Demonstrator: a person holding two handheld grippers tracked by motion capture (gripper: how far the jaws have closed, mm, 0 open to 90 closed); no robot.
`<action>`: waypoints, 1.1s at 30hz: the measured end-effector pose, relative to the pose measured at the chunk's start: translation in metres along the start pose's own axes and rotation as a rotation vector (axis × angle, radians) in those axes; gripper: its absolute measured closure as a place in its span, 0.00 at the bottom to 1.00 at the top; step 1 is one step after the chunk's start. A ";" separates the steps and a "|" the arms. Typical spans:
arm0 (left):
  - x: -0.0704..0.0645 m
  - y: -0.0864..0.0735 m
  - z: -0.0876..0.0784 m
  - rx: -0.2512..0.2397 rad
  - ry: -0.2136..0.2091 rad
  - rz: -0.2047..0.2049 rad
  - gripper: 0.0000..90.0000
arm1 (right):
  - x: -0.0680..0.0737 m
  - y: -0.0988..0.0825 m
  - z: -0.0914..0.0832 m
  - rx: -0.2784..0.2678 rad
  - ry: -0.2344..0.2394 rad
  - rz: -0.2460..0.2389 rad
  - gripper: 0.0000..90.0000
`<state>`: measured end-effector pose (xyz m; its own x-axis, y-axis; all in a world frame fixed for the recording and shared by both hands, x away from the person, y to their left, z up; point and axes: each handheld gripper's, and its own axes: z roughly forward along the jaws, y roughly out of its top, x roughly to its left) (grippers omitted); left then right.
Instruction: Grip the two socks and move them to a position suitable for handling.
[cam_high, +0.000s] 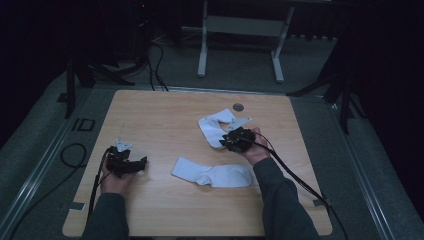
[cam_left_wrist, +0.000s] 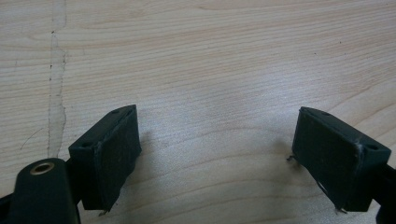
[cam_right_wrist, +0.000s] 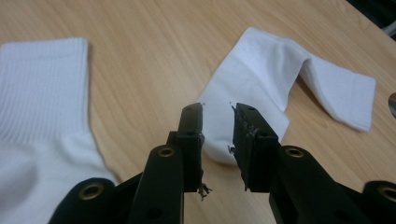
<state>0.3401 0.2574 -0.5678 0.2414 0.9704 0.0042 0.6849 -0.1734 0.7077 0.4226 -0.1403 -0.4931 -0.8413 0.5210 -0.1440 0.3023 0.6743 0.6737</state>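
Light wood-grain table (cam_high: 165, 115), rounded corners, matt laminate; a pale scuffed streak runs along the grain in the left gripper view.

2 white ribbed cotton socks lie on it. The flat white sock (cam_high: 212, 175) lies stretched out near the middle of the table, between the 2 hands, cuff toward the left; in the right gripper view its ribbed cuff (cam_right_wrist: 44, 93) fills the left side. The folded white sock (cam_high: 214, 127) sits farther back and to the right, bent over on itself, one end raised in a soft hump (cam_right_wrist: 280, 70).

Right gripper (cam_right_wrist: 217, 123), black, hard plastic with brass-ringed screw holes and frayed pad edges: jaws partly parted, a narrow gap between them, nothing clamped. They hang just over the near end of the folded white sock; whether the tips touch the cloth I cannot tell. In the high view the right gripper (cam_high: 235, 141) sits at that sock's near edge, cable trailing back past the sleeve.

Left gripper (cam_left_wrist: 215, 154), same black build: jaws spread wide, released, bare wood between the pads. It rests at the table's left (cam_high: 131, 164), well apart from both socks.
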 end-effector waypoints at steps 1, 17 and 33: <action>0.000 0.000 0.000 0.000 0.000 0.000 0.17 | 0.000 0.000 0.000 0.000 0.000 0.000 0.80; 0.000 0.000 0.000 0.000 0.000 0.000 0.17 | -0.005 0.001 0.035 0.085 0.064 0.005 0.65; 0.000 0.000 0.000 0.000 0.000 0.000 0.17 | -0.001 -0.007 0.038 0.155 0.060 -0.017 0.99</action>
<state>0.3401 0.2574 -0.5678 0.2415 0.9704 0.0047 0.6847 -0.1738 0.7078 0.4381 -0.1257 -0.5250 -0.8709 0.4795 -0.1079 0.3489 0.7578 0.5514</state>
